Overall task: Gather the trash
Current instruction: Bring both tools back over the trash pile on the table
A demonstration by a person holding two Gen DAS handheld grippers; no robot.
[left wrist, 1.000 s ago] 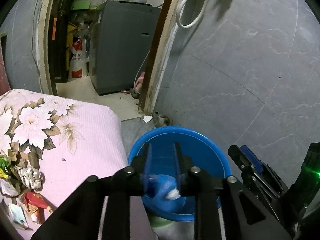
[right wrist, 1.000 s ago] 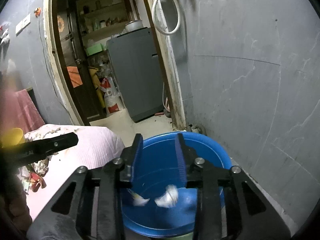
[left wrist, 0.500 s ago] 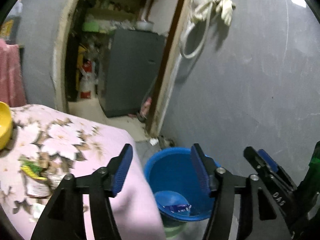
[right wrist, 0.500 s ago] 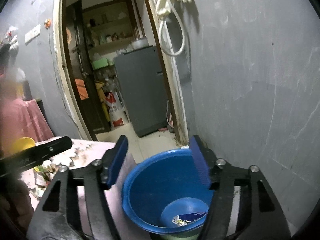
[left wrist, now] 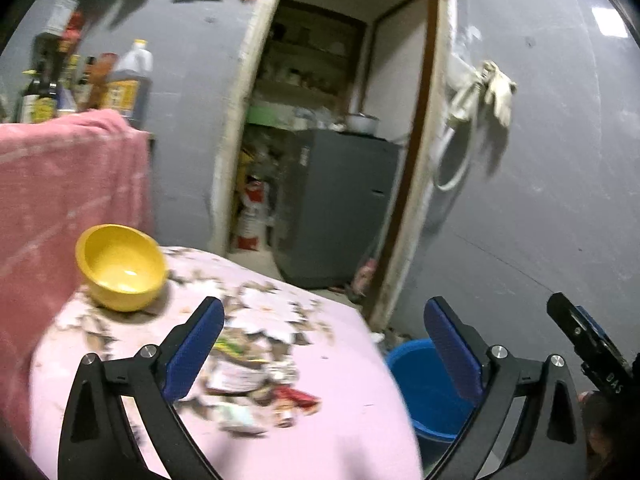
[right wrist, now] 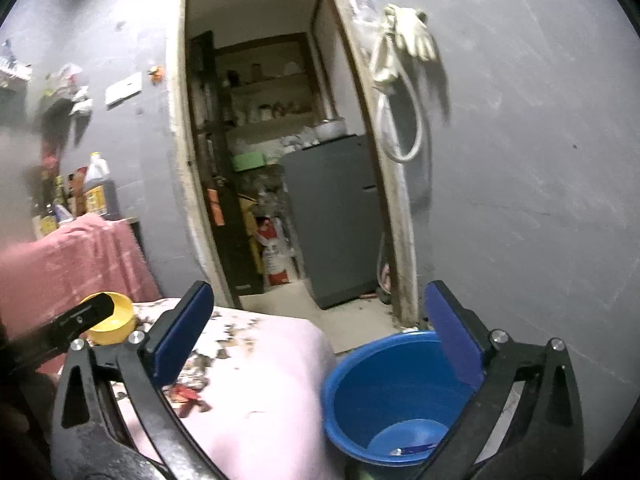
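Through my left camera, my left tongs [left wrist: 324,350] are spreading apart, already wide, and nothing sits between the blue pads. Below them lies the table [left wrist: 352,432] under a pink cloth with a flower print. The trash [left wrist: 256,384] is scattered on it: crumpled wrappers, scraps of paper and a red packet, all blurred, lying between and just beyond my fingers. A yellow bowl [left wrist: 122,266] stands upright at the far left of the table; its inside looks bare apart from a bright shine at the bottom. To the right of the table, lower down on the floor, sits the blue bucket [left wrist: 424,392], partly hidden behind my right-hand finger; I cannot see into its bottom from here. The tip of my other tool shows at the right edge.

Through my right camera, my right tongs [right wrist: 318,336] are opening too, nearly at full spread, with nothing gripped. The bucket [right wrist: 360,396] stands just beside the table's [right wrist: 280,400] corner, and I look straight into it: a few small scraps, white and blue, lie on its round bottom. The rest of the trash [right wrist: 188,394] stays on the cloth near my left-hand finger. The bowl [right wrist: 116,318] peeks out behind the black tip of my left tongs.
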